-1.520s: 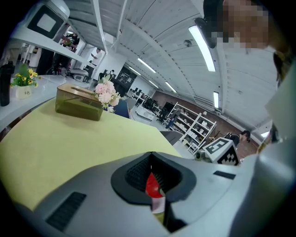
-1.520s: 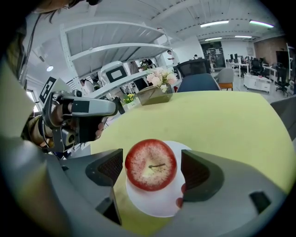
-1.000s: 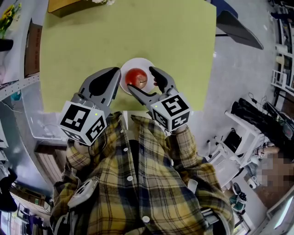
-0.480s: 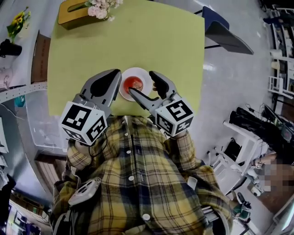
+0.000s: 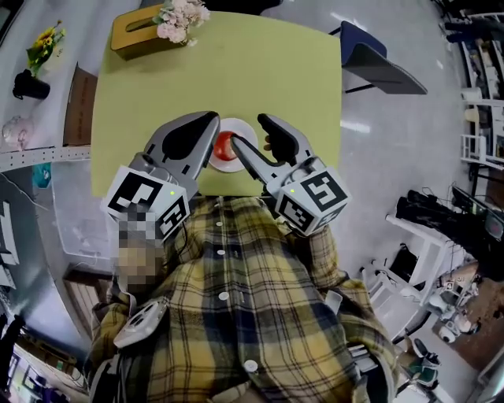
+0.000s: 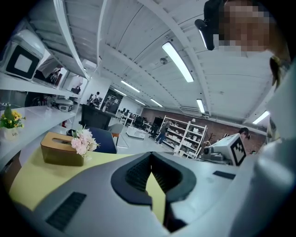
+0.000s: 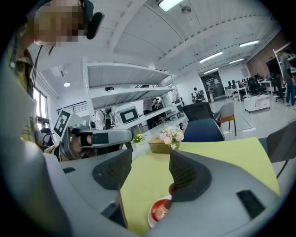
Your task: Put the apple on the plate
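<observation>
The apple (image 5: 224, 145) sits on the white plate (image 5: 236, 123) near the front edge of the yellow-green table (image 5: 260, 71), and neither tool touches it. The right gripper (image 5: 250, 131) hangs above the plate with its 2 jaws apart; they have just been closing partway, with nothing between them. In the right gripper view (image 7: 149, 162) only bare tabletop shows in the gap, and the apple (image 7: 160, 211) and plate (image 7: 151, 217) show lower down, partly hidden by the right-hand jaw. The left gripper (image 5: 209, 122) is just beside the plate on its left in the head view. In its own view (image 6: 150, 159) its jaws meet at the tips and grip nothing. At the far corner of the table stands a wooden box (image 5: 130, 31) with pink flowers (image 5: 181, 17) against it. 1 blue chair (image 5: 378, 59) stands beyond the table's far right corner. The person's plaid shirt (image 5: 236, 315) fills the bottom of the head view.
</observation>
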The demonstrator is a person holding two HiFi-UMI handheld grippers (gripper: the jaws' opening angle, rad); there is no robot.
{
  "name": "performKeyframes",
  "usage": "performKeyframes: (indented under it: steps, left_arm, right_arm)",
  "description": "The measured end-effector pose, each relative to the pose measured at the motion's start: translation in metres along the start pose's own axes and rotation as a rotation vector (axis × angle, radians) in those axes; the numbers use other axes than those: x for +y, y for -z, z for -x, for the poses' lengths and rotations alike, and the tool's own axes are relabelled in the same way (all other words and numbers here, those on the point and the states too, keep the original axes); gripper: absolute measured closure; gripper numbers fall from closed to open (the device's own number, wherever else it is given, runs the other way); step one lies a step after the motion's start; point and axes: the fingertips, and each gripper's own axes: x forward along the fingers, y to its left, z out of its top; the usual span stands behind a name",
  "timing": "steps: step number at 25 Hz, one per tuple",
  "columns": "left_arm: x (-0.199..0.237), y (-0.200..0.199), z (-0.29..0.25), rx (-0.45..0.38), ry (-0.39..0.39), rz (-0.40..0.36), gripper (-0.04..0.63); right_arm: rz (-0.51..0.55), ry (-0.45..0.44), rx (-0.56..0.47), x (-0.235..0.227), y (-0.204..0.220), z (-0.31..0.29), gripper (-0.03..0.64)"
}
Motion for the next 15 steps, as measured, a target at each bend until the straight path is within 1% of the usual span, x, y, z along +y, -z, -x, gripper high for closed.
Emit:
performKeyframes:
  steps: [2,6,10,12,14,15]
  left_arm:
    - [-0.007,-0.006,0.001,-0.009,0.004,-0.008,0.588]
    - [-0.019,-0.013,0.003,-0.022,0.016,-0.023,0.588]
    - [-0.026,-0.015,0.003,-0.024,0.026,-0.028,0.588]
    - [-0.028,-0.016,0.003,-0.025,0.027,-0.025,0.588]
    - [-0.030,-0.017,0.003,-0.025,0.031,-0.026,0.588]
    - [-0.031,-0.017,0.002,-0.026,0.032,-0.027,0.588]
  right_arm:
    - [-0.007,-0.013,-0.023,0.004,-0.009,0.004,0.367]
    - [-0.016,-0.022,-0.050,0.010,-0.023,0.013,0.399]
    - [-0.010,-0.005,-0.076,0.011,-0.033,0.021,0.458]
    - [0.005,0.013,-0.084,0.009,-0.038,0.025,0.503]
    - [0.018,0.026,-0.091,0.009,-0.042,0.027,0.517]
    - [0.020,0.032,-0.097,0.009,-0.045,0.029,0.534]
